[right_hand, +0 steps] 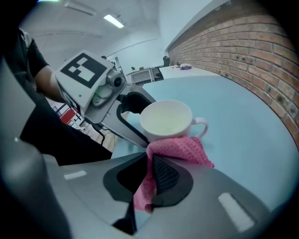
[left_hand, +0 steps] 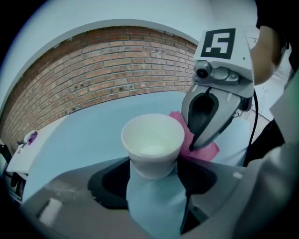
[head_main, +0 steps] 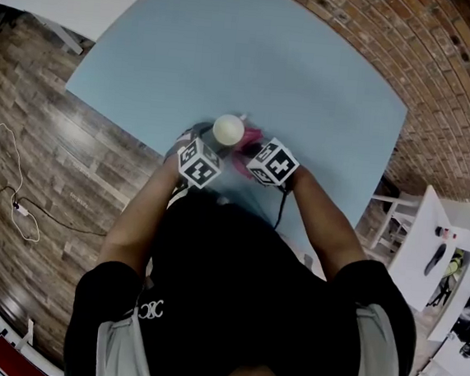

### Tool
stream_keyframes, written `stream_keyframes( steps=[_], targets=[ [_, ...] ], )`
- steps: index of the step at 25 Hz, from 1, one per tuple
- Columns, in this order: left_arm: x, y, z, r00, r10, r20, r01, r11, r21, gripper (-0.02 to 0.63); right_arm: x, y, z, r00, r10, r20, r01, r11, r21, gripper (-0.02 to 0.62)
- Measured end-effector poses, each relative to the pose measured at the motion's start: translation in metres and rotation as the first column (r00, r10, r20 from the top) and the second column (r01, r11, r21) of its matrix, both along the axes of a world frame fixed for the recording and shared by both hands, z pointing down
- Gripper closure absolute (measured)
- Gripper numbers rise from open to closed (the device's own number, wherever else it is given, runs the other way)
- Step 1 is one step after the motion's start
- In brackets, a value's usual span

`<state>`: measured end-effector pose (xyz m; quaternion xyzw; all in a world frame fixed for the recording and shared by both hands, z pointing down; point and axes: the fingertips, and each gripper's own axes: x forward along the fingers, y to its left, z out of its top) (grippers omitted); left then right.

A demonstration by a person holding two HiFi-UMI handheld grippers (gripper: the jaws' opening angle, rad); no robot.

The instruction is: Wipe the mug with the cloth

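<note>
Left claw (left_hand: 154,184) is spread wide, with the mug (left_hand: 152,142) standing between the tips of its jaws. The dark pads are seen just beside the mug's lower sides, low in the middle of the left gripper view, but no firm squeeze can be made out there. Right claw (right_hand: 150,170) is pinched tight on the pink cloth (right_hand: 180,149). One end of the cloth is tucked down between the jaws and the other is bunched up against the near side of the mug.

In the head view both forearms are stretched forward from the dark-shirted torso at the bottom of the frame and angled in toward each other. The left forearm (head_main: 146,208) and the right forearm (head_main: 323,220) end at the two marker cubes, which sit nearly touching just below centre. The mug is parked upright on the pale blue table (head_main: 256,53), right above the cubes and close to the table's near edge.

Now the hard-to-see stuff. From the head view the jaws are pretty much buried under the cubes, and only a pink sliver of cloth is shown. The mug's handle (right_hand: 201,126) is visible only from the right gripper view. The mug wall behind the cloth is covered, so contact there can't be checked.
</note>
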<state>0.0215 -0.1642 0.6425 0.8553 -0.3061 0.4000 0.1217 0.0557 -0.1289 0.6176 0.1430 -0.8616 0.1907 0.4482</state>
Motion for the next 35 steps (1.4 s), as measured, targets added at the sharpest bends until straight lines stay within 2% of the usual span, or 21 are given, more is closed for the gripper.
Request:
stream_keyframes(
  steps=[5, 10, 15, 20, 27, 30, 33, 35],
  targets=[
    [-0.001, 0.003, -0.001, 1.000, -0.001, -0.002, 0.001, 1.000, 0.007, 0.272, -0.013, 0.017, 0.002, 0.999, -0.050, -0.005, 0.050, 0.999, 0.012, 0.558],
    [-0.002, 0.005, -0.002, 1.000, 0.004, 0.002, -0.004, 1.000, -0.002, 0.282, -0.002, 0.008, 0.002, 1.000, -0.008, -0.005, 0.008, 1.000, 0.003, 0.558],
    [-0.002, 0.009, -0.003, 1.000, 0.008, -0.006, -0.008, 1.000, -0.015, 0.331, 0.009, -0.002, 0.002, 0.999, 0.043, -0.007, -0.043, 0.999, -0.003, 0.558],
    [-0.003, 0.009, -0.003, 1.000, 0.009, 0.000, -0.009, 1.000, -0.015, 0.333, -0.002, 0.009, 0.006, 0.999, -0.012, -0.039, 0.013, 1.000, 0.001, 0.558],
    [-0.002, 0.009, -0.004, 1.000, -0.001, -0.008, 0.001, 1.000, -0.019, 0.341, -0.014, 0.020, 0.009, 0.999, -0.044, -0.015, 0.044, 0.999, -0.017, 0.558],
    [-0.004, 0.009, -0.003, 1.000, 0.001, -0.002, -0.001, 1.000, -0.012, 0.367, -0.010, 0.015, 0.008, 1.000, -0.011, -0.004, 0.011, 1.000, -0.017, 0.558],
    [-0.007, 0.010, -0.004, 1.000, 0.004, 0.015, -0.005, 1.000, 0.019, 0.461, 0.001, 0.000, 0.003, 0.998, 0.064, 0.010, -0.064, 0.998, 0.001, 0.558],
    [-0.001, 0.013, -0.006, 1.000, 0.021, 0.006, -0.021, 0.999, 0.027, 0.476, 0.010, -0.012, -0.001, 0.993, 0.113, 0.022, -0.113, 0.993, 0.012, 0.558]
  ],
)
